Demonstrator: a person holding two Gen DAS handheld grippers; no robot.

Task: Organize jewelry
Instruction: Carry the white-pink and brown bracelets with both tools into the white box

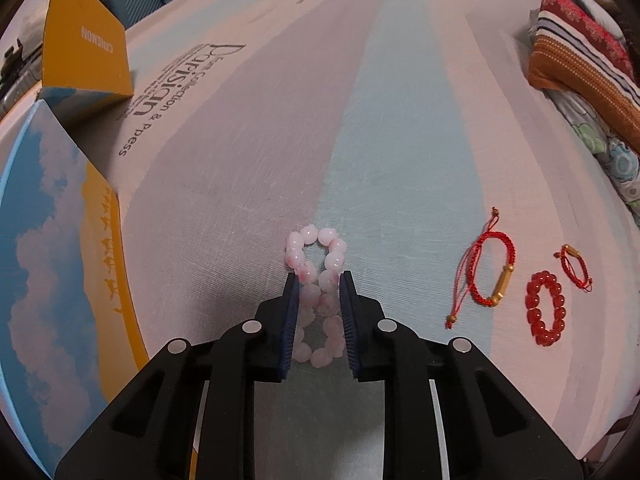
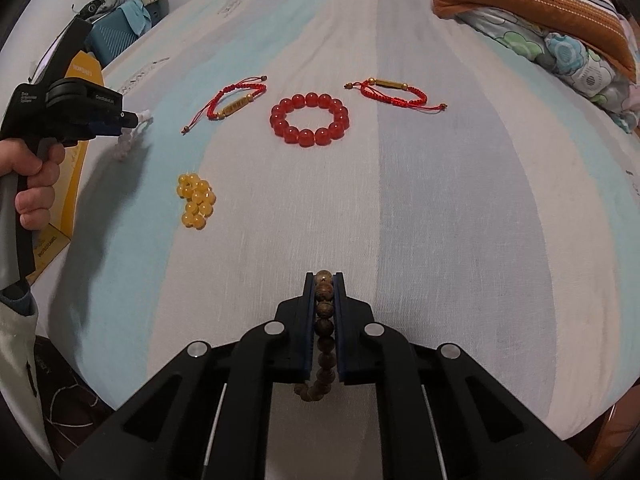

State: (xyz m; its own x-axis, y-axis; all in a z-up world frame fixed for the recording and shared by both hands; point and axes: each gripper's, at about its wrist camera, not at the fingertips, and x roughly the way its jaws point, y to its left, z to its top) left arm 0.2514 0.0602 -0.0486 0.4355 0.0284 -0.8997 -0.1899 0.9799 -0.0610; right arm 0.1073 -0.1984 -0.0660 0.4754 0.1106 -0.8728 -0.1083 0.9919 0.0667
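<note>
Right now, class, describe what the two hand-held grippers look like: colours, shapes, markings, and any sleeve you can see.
Both grippers, the left gripper and the right gripper, are matte black plastic with angular arms, round silver pivot pins and dark blue ribbed pads. Seen from the side, the left one has a grey handle and small white lettering. A pale sleeve covers that wrist.

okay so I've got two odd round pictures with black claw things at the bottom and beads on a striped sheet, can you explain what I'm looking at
No robot here: a person holds a hand-held gripper in each hand, and each carries a wide-angle camera looking along its two fingers. One picture comes from the left hand-held gripper, shut on a pink bead bracelet. The other comes from the right hand-held gripper, shut on a brown wooden bead bracelet. On the striped sheet lie a red bead bracelet, two red cord bracelets with gold tubes and a yellow bead bracelet. A yellow and blue box stands left.
</note>
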